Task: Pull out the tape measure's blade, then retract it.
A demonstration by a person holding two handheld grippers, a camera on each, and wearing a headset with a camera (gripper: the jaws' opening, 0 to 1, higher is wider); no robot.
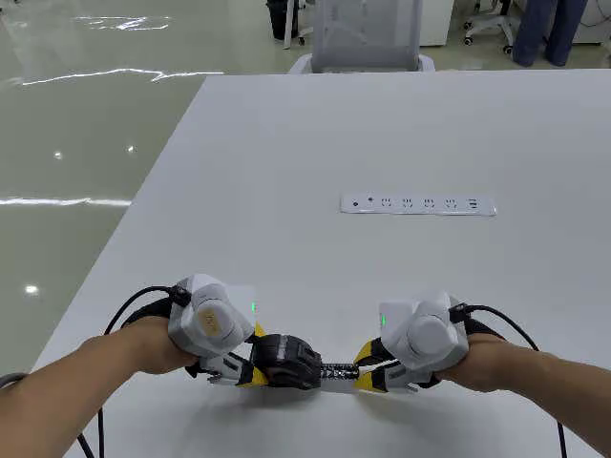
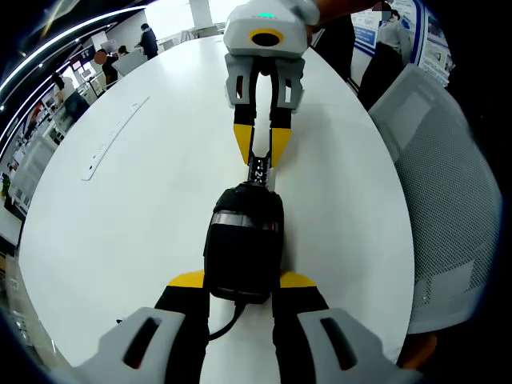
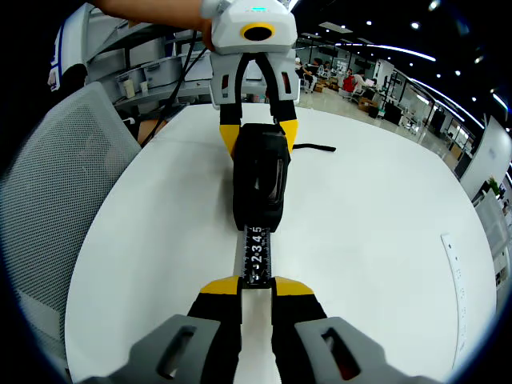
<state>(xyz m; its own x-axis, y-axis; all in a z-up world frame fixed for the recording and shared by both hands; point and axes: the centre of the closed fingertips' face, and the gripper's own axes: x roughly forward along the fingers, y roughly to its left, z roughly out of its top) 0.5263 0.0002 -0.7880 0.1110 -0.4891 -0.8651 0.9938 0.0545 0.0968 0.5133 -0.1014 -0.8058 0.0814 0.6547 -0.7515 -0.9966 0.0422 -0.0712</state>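
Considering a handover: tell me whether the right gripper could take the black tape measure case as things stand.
Probably not yet. The right gripper is shut on the black numbered blade, and the left gripper clamps both sides of the black tape measure case.

light: bright, even overhead | glare: streaks on floor (image 1: 86, 76) beyond left gripper (image 1: 256, 357) | shadows: faint | focus: sharp | edges: fisheye-bent

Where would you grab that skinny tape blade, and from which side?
At its free tip, coming in along its length, opposite the tape measure's case. The blade lies flat and narrow, so jaws probably fit best across its two edges, as the right gripper has it.
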